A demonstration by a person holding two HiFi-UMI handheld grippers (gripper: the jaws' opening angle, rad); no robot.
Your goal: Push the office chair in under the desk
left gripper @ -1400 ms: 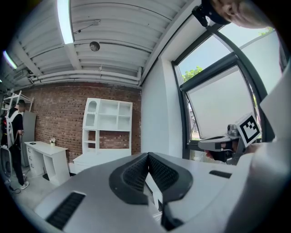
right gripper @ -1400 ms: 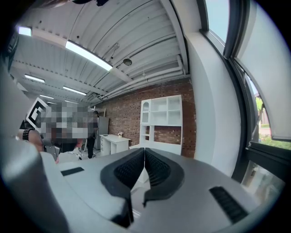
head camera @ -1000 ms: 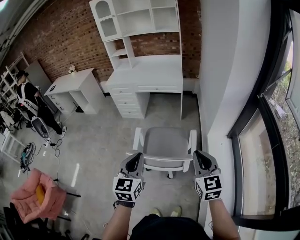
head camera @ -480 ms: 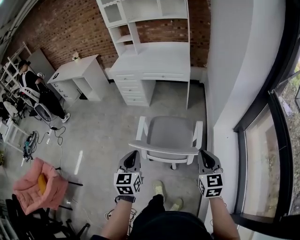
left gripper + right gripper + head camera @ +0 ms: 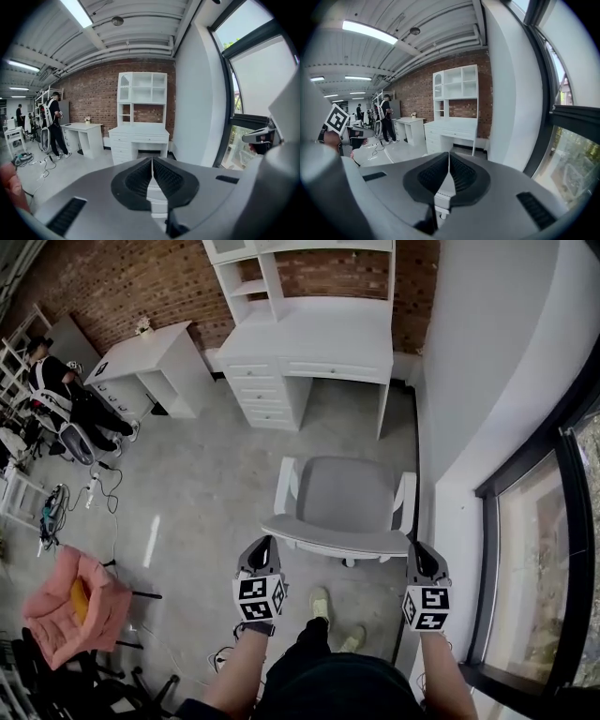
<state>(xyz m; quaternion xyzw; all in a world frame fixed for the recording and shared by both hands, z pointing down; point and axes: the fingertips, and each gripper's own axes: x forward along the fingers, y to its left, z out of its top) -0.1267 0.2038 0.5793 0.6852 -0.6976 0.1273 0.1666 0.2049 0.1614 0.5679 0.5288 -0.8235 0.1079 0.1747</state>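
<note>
Office chair (image 5: pixel 342 495): grey seat, white arms and frame, standing on the concrete floor (image 5: pixel 202 488). Its seat faces away from the person, and its backrest is the part nearest them.

Beyond the chair: white table (image 5: pixel 323 338) with a hutch of open shelves, set against a brick wall (image 5: pixel 122 282). The chair is well apart from it and not under it, with bare floor between. The table's drawers lie beyond the chair and to its left. The open kneehole is roughly straight ahead of the seat.

Left gripper (image 5: pixel 265 545): just behind the chair's backrest at its left end, marker cube toward the person. Jaws clenched together with nothing between them.

Right gripper (image 5: pixel 416 547): just behind the backrest at its right end, by the right arm. Jaws likewise pressed shut and empty.

Contact between either gripper and the backrest cannot be told from the head view.

Behind the chair, between the two grippers: the person's pale shoes (image 5: pixel 321 601) on the floor.

Far left of the chair: a second, smaller white table (image 5: pixel 141 367), and another person (image 5: pixel 58 395) in dark clothes past it. Left of the chair and nearer the camera: a pink padded thing (image 5: pixel 70 615) with something yellow on it.

Right of the chair: a white wall, then a dark-framed window (image 5: pixel 534 587).
</note>
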